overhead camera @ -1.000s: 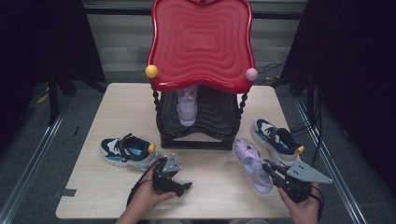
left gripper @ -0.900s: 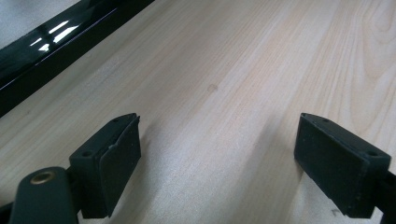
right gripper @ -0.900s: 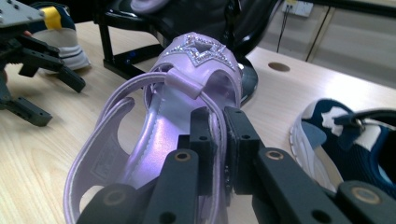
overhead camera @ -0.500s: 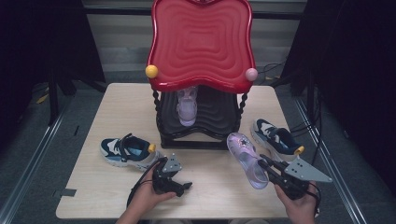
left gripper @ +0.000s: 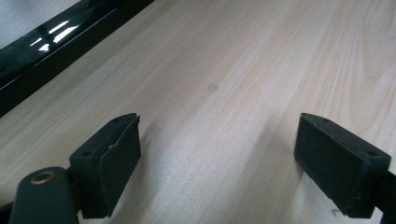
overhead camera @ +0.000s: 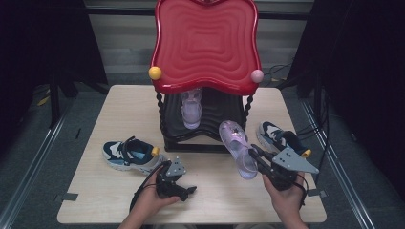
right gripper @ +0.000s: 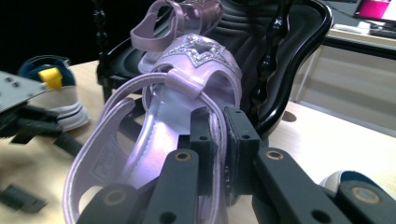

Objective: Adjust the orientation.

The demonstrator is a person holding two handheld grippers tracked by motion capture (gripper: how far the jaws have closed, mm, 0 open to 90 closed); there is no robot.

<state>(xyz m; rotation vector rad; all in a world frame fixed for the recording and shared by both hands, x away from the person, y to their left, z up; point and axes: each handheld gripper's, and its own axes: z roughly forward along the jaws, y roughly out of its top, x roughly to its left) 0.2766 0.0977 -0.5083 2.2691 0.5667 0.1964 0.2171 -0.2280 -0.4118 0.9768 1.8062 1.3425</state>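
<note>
A purple sandal (overhead camera: 236, 145) hangs above the table with my right gripper (overhead camera: 253, 153) shut on its heel strap; its toe points toward the black shelf (overhead camera: 210, 125) under the red top (overhead camera: 205, 43). In the right gripper view the sandal (right gripper: 187, 93) fills the middle, and the gripper (right gripper: 218, 140) pinches the strap between its black pads. A second purple sandal (overhead camera: 191, 109) lies on the black shelf. My left gripper (overhead camera: 188, 190) rests on the table near the front edge, open, with bare wood between its pads (left gripper: 121, 158).
A blue and white sneaker (overhead camera: 131, 154) lies left of the shelf. Another such sneaker (overhead camera: 279, 136) lies at the right, behind my right gripper. The wooden table (overhead camera: 119, 109) has free room at the front middle and far left.
My right gripper has lifted the purple sandal and carried it up and toward the black shelf. The left gripper has stayed put.
</note>
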